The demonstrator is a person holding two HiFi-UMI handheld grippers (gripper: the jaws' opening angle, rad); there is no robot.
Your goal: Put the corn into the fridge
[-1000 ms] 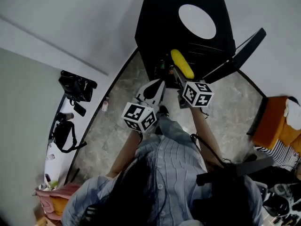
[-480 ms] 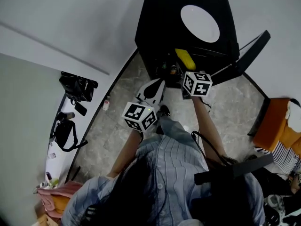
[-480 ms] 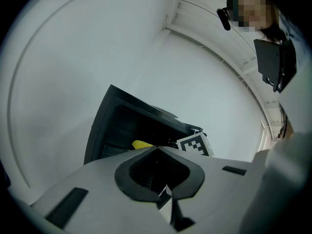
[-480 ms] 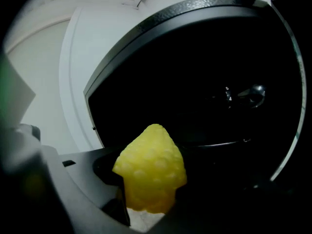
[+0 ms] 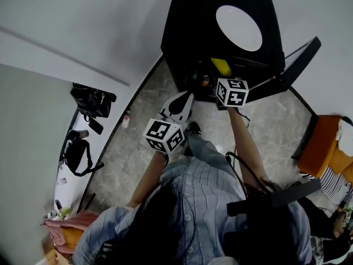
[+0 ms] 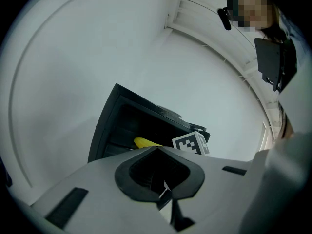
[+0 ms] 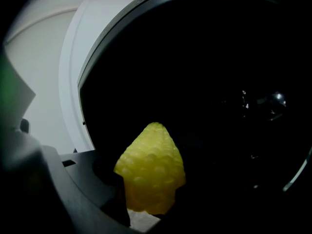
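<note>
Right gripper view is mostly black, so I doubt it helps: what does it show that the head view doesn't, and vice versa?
Only the right gripper view: the right gripper with its jaws shut on the corn, kernels clear, against the dark fridge interior. Only the head view: the white plate on the fridge top, the open door, the left gripper outside the fridge, and black bags. Both: the corn at the fridge opening.

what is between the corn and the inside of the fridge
Nothing visible does. The fridge has its door swung open, and the corn in the right gripper is at the opening. The interior is too dark to check deeper in.
</note>
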